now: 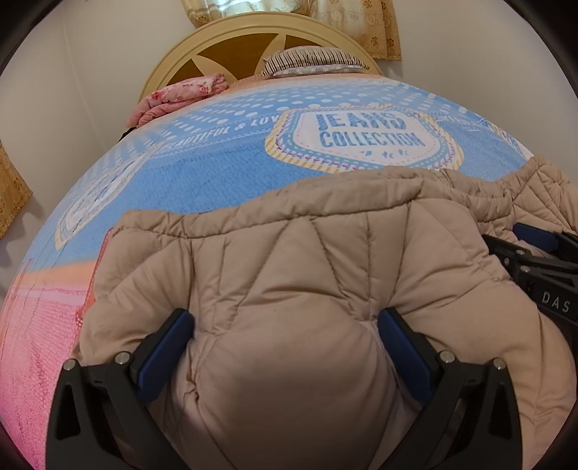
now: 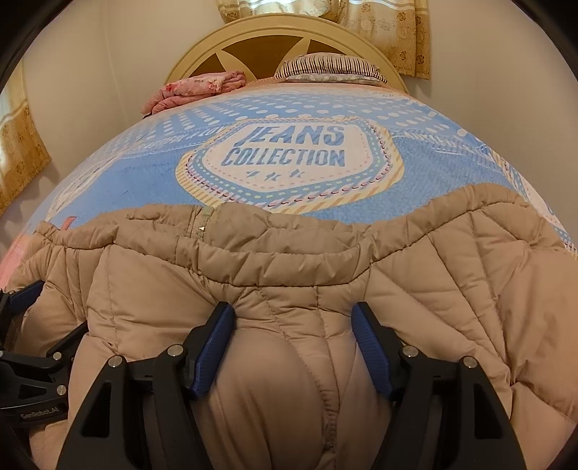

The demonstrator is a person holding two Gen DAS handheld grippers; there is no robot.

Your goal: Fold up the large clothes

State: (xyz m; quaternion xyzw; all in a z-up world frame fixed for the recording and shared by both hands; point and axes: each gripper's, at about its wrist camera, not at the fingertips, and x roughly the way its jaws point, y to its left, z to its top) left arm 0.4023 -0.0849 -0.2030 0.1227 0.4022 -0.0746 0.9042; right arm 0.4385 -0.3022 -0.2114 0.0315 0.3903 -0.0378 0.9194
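A large beige quilted puffer jacket lies on a bed with a blue and pink "Jeans Collection" bedspread. My left gripper holds a thick bulge of the jacket, and its blue pads dent the padding on both sides. My right gripper is closed the same way on a puffed fold of the jacket just below the collar and zipper. Both grippers sit side by side at the jacket's near edge. The right gripper shows at the far right of the left wrist view.
A folded pink floral blanket and a striped pillow lie at the head of the bed by the cream headboard. Gold curtains hang behind. The bedspread beyond the jacket is flat.
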